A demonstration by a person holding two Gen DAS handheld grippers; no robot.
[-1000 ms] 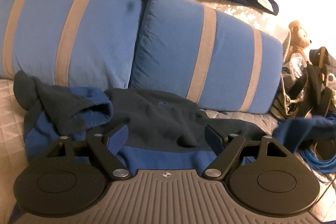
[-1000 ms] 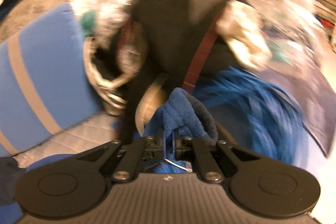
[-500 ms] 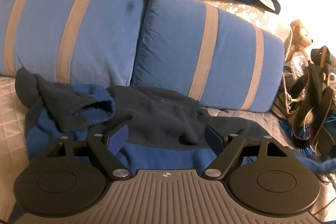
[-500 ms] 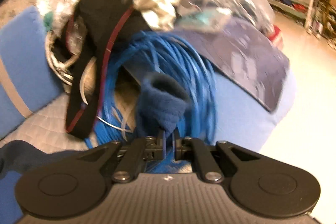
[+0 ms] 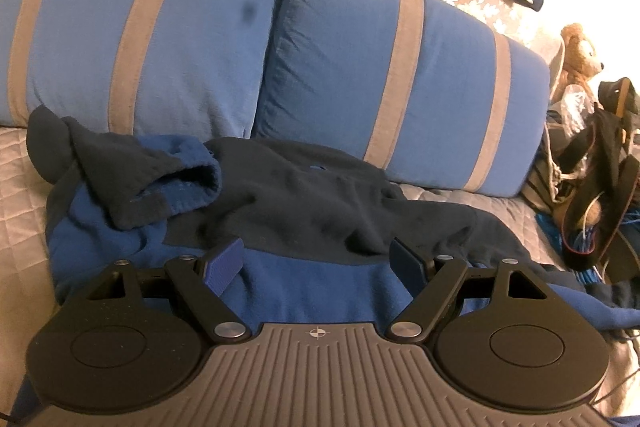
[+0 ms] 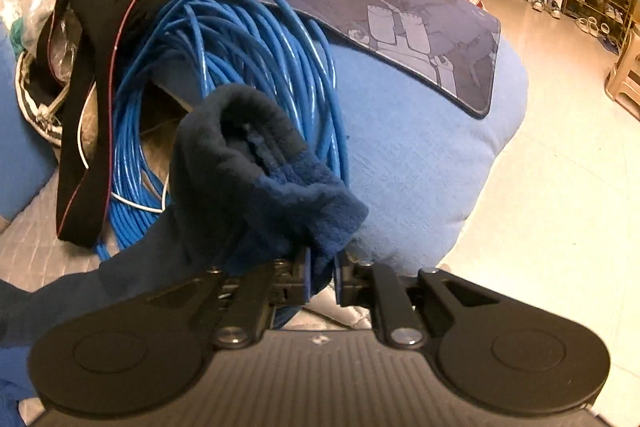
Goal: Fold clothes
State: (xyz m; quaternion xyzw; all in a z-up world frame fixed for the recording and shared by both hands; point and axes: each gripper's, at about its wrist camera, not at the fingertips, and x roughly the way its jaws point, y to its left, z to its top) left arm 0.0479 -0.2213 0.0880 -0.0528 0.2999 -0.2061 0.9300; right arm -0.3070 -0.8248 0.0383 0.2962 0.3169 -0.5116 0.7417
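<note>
Right hand-held gripper (image 6: 320,277) opening, sleeve cuff (image 6: 256,179) between jaws; left hand-held gripper (image 5: 318,263) apart over fleece (image 5: 304,203).

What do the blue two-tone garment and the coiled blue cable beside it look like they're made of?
The blue and navy two-tone garment looks like fleece: fuzzy, matte nap, thick soft cuff. The coiled blue cable seems plastic-jacketed: smooth, glossy, with highlights along its loops.

Blue and navy fleece (image 5: 304,227), rumpled

It lay spread across the frame's middle, one cuff (image 6: 256,163) at centre of the right view.
</note>
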